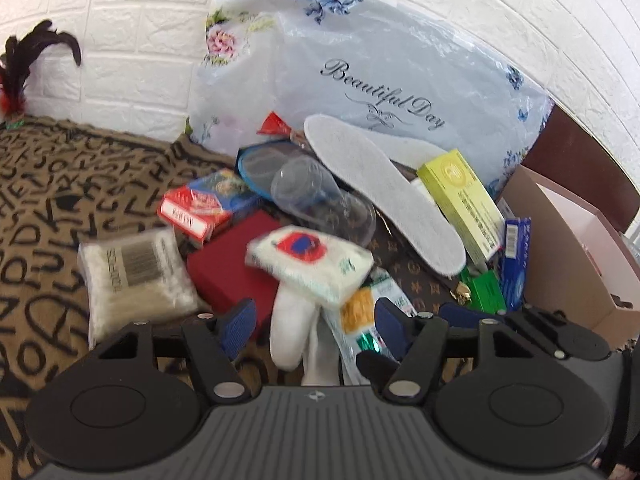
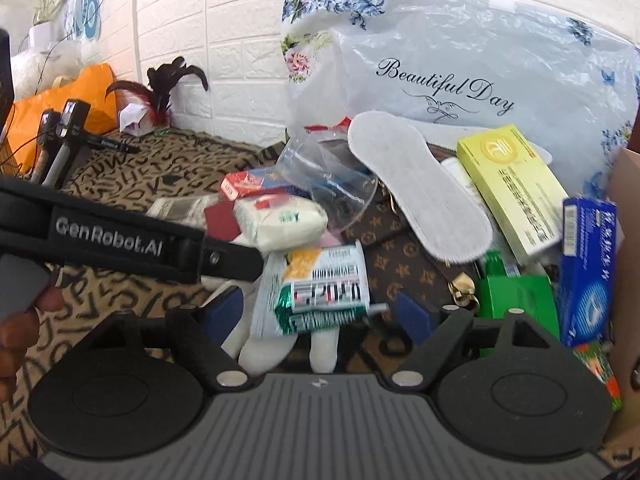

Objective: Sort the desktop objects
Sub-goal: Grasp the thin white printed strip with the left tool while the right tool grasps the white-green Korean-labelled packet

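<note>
Both grippers stand with jaws spread wide, gripping nothing. Between the left gripper's [image 1: 314,320] fingers lie two white fabric pieces [image 1: 286,328], with one white tissue pack with a red-and-blue print [image 1: 310,262] resting just above them. Left of it sit one clear bag of cotton swabs [image 1: 136,276] and one dark red flat box [image 1: 228,264]. Between the right gripper's [image 2: 320,312] fingers lies one crinkled foil packet with a barcode label [image 2: 320,292]. Farther out, one white felt insole [image 2: 416,188] leans over one brown monogram pouch [image 2: 400,264], beside one yellow carton [image 2: 516,184], one blue box [image 2: 588,272] and one green box [image 2: 516,296]. Behind everything stands one floral plastic bag [image 2: 460,64].
</note>
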